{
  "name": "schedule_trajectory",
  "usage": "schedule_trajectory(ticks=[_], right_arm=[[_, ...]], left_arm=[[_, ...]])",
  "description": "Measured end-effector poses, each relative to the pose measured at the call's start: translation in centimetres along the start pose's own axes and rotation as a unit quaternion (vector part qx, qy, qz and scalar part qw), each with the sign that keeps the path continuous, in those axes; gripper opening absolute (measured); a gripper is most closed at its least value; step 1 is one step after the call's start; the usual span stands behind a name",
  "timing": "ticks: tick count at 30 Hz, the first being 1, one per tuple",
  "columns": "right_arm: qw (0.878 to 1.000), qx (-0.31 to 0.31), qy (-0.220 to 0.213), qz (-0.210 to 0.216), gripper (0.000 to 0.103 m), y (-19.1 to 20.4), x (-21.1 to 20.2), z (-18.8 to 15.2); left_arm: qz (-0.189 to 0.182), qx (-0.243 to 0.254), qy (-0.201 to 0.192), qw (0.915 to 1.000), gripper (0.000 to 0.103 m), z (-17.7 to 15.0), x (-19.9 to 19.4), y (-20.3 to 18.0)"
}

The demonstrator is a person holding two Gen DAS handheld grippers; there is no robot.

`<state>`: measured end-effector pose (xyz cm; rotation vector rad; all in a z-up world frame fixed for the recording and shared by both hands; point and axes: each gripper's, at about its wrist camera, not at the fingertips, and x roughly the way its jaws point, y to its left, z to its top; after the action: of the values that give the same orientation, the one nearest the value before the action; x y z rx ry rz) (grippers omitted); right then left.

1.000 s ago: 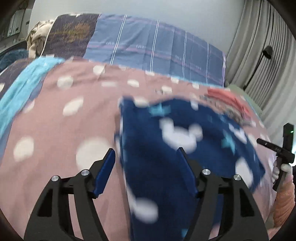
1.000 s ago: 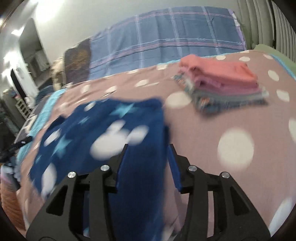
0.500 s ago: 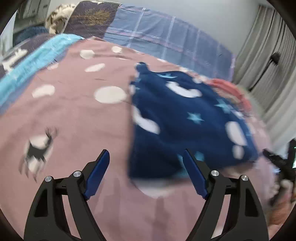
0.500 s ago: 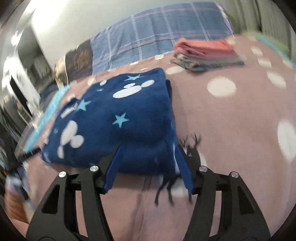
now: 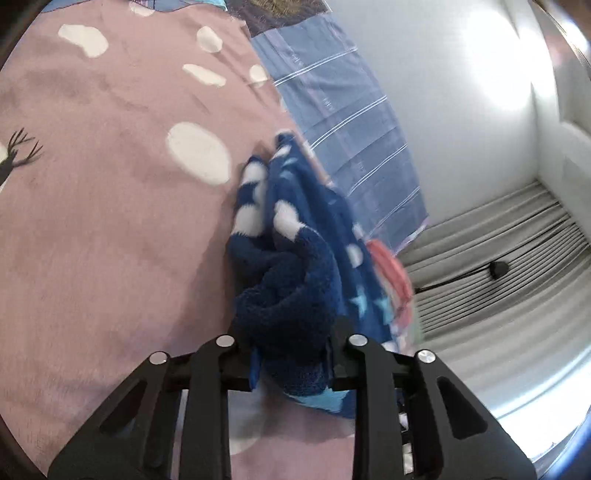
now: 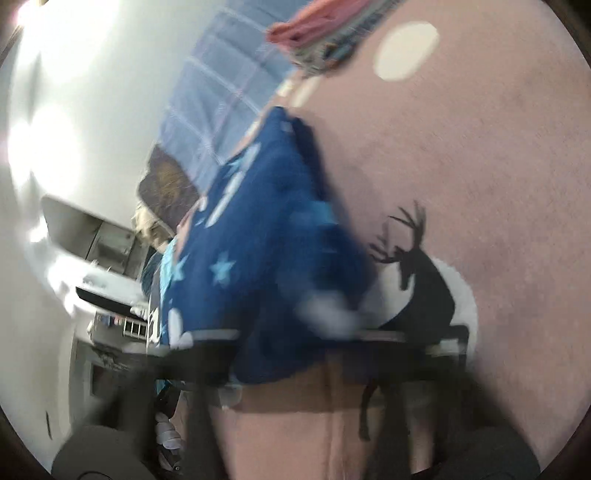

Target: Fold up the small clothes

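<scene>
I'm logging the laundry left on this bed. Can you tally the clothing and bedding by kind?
Navy star-print garment, bunched in the left tongs: 1
Stack of folded clothes, pieces too blurred to count: 1
Pink spotted blanket: 1
Blue plaid cover: 1
Total: 4

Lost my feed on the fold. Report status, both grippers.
Left gripper jaws just closed, clamped on blue fleece garment. Right gripper jaws just closed on its near edge, view blurred. Folded stack lies clear beyond.
</scene>
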<state>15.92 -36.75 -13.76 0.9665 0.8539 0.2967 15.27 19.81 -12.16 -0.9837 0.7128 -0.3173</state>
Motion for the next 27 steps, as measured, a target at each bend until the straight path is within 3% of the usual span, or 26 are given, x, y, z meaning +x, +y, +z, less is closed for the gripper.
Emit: schedule_trajectory(ticks=[2, 6, 9, 10, 12, 14, 15, 16, 17, 18, 19, 20, 21, 23, 24, 25, 26, 27], right_arm=[[0.999, 0.016, -0.009, 0.033, 0.017, 0.0, -1.1, -0.4], [0.998, -0.026, -0.011, 0.065, 0.016, 2.3, -4.4, -2.5], [0.996, -0.082, 0.009, 0.015, 0.02, 3.6, -5.6, -5.0], [0.994, -0.108, 0.023, -0.019, 0.024, 3.7, -5.2, -6.0], [0.984, -0.153, 0.048, -0.073, 0.032, 3.1, -4.4, -7.9], [0.985, -0.156, 0.042, -0.062, 0.035, 2.5, -5.0, -8.3], [0.987, -0.152, 0.03, -0.051, 0.039, 2.3, -5.9, -7.9], [0.987, -0.156, 0.014, -0.049, 0.04, 2.4, -6.8, -7.5], [0.985, -0.165, -0.006, -0.048, 0.043, 2.7, -7.5, -7.1], [0.982, -0.18, -0.027, -0.052, 0.047, 3.0, -8.4, -6.6], [0.976, -0.2, -0.056, -0.064, 0.051, 3.5, -9.3, -5.8], [0.971, -0.214, -0.079, -0.073, 0.062, 3.9, -9.9, -5.2], [0.964, -0.227, -0.108, -0.081, 0.072, 3.9, -10.5, -4.3], [0.962, -0.225, -0.132, -0.081, 0.073, 3.5, -10.4, -2.6], [0.968, -0.204, -0.127, -0.072, 0.071, 3.0, -10.1, -1.4], [0.978, -0.175, -0.099, -0.054, 0.063, 2.2, -9.5, 0.1], [0.983, -0.16, -0.08, -0.038, 0.033, 1.8, -8.9, 0.9], [0.988, -0.145, -0.057, -0.02, 0.01, 1.4, -8.0, 2.2]], left_arm=[[0.017, 0.053, -0.013, 0.9984, 0.02, -0.1, -1.2, -2.4], [0.04, 0.104, -0.021, 0.9936, 0.019, -0.3, -4.2, -5.2], [0.098, 0.131, 0.003, 0.9866, 0.022, -1.2, -5.6, -4.7], [0.145, 0.139, 0.018, 0.9796, 0.023, -1.8, -5.5, -3.9], [0.195, 0.133, 0.031, 0.9712, 0.028, -2.9, -5.9, -2.1], [0.227, 0.144, 0.011, 0.9633, 0.031, -3.4, -6.9, -2.5], [0.254, 0.172, -0.007, 0.9519, 0.032, -3.6, -7.2, -3.6], [0.289, 0.214, -0.03, 0.9327, 0.034, -4.0, -7.3, -5.3], [0.326, 0.278, -0.059, 0.9017, 0.039, -4.6, -7.2, -8.1], [0.338, 0.319, -0.073, 0.8823, 0.046, -5.1, -7.0, -10.1], [0.335, 0.352, -0.081, 0.8702, 0.049, -5.7, -6.6, -12.1], [0.314, 0.379, -0.078, 0.8671, 0.053, -6.5, -5.8, -14.2], [0.281, 0.398, -0.065, 0.871, 0.055, -7.3, -4.8, -16.1], [0.2, 0.421, -0.01, 0.8848, 0.058, -9.6, -1.6, -19.2], [0.167, 0.43, 0.024, 0.8872, 0.058, -11.0, 0.2, -20.4], [0.142, 0.44, 0.056, 0.885, 0.058, -12.4, 2.2, -21.4], [0.122, 0.455, 0.094, 0.877, 0.058, -14.7, 4.6, -22.6], [0.11, 0.466, 0.119, 0.8698, 0.058, -16.4, 6.1, -23.4]])
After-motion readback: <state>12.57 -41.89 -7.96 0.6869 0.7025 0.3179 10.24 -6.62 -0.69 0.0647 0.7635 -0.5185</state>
